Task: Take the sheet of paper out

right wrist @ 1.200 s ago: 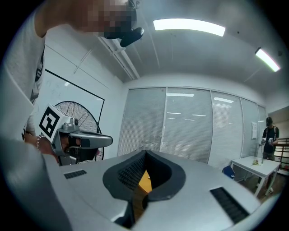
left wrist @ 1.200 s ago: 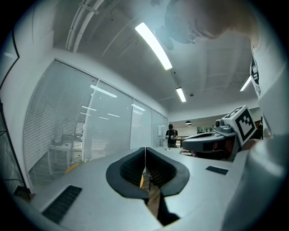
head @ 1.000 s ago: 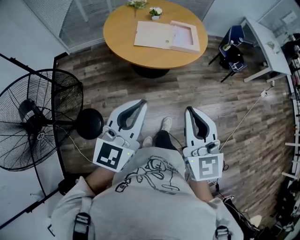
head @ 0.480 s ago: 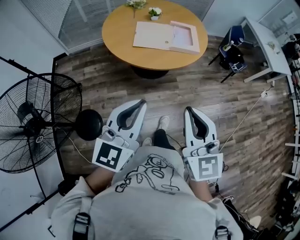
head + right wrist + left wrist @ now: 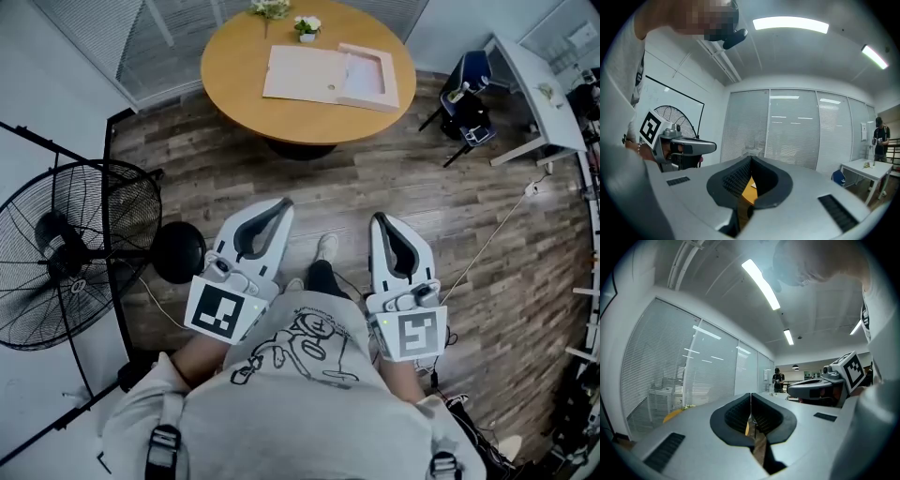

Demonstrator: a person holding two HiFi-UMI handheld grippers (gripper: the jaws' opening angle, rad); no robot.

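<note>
Room: dark plank wooden floor [image 5: 450, 206] across the middle of the head view, black pedestal fan [image 5: 75, 253] at the left edge, white desk [image 5: 530, 94] at the upper right
Table: round orange-brown wooden table [image 5: 234, 84] at the top centre, well apart from both grippers
Paper: pale sheet of paper [image 5: 364, 71] apparently lying in the tray half of the open cream box folder [image 5: 305, 72] on that table; hard to separate from the tray at this size
Left gripper: white two-jaw left gripper [image 5: 284, 203], lower centre-left, pads pressed together with nothing between them
Right gripper: white two-jaw right gripper [image 5: 377, 218], lower centre-right, clenched on nothing, orange table top glimpsed past the pads in the right gripper view
Done: folder lid already lying open, judging by the layout
Remaining: reaching the table, pinching the sheet, lifting it clear of the folder; none of it begun
</note>
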